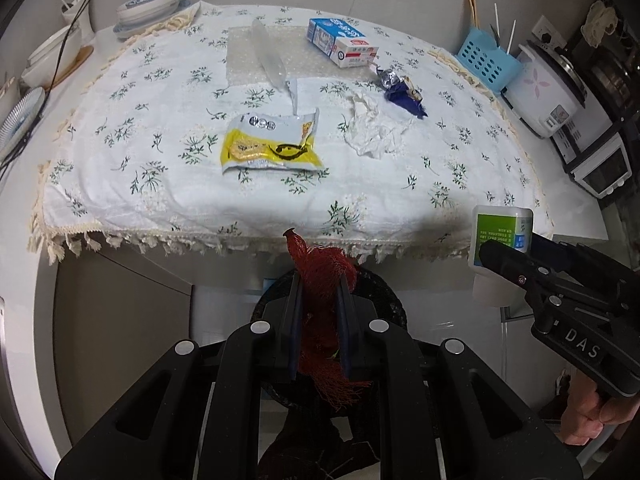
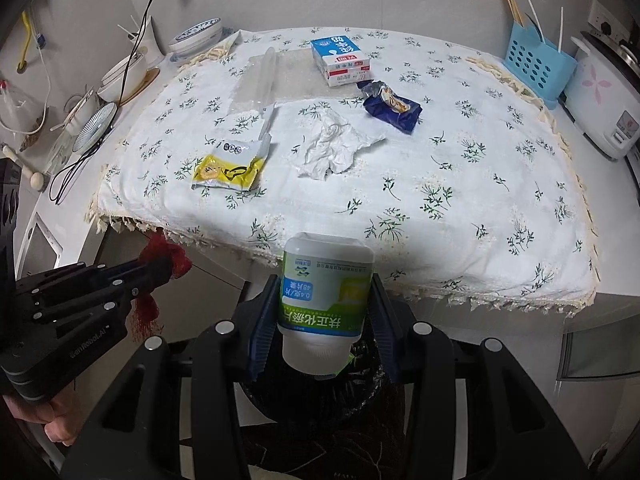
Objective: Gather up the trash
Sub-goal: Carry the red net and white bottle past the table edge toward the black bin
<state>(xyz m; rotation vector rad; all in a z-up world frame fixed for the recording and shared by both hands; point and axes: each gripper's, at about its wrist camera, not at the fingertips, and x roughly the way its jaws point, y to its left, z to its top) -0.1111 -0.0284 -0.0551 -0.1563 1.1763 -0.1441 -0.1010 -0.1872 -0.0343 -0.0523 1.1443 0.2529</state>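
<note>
My left gripper (image 1: 319, 284) is shut on a red mesh net bag (image 1: 326, 272) and holds it above a black-lined trash bin (image 1: 384, 292) in front of the table. My right gripper (image 2: 325, 292) is shut on a white bottle with a green label (image 2: 324, 300), held over the same bin (image 2: 360, 392). On the floral tablecloth (image 2: 440, 168) lie a yellow snack wrapper (image 1: 272, 144), a crumpled white tissue (image 1: 376, 128), a dark blue wrapper (image 1: 404, 94), a blue and white carton (image 1: 340, 40) and clear plastic film (image 1: 268, 52).
Stacked bowls and plates (image 1: 148, 8) stand at the table's far left. A blue perforated utensil holder (image 1: 486, 60) and a white rice cooker (image 1: 548, 92) stand at the right. A black cable (image 2: 132, 52) hangs at the left wall.
</note>
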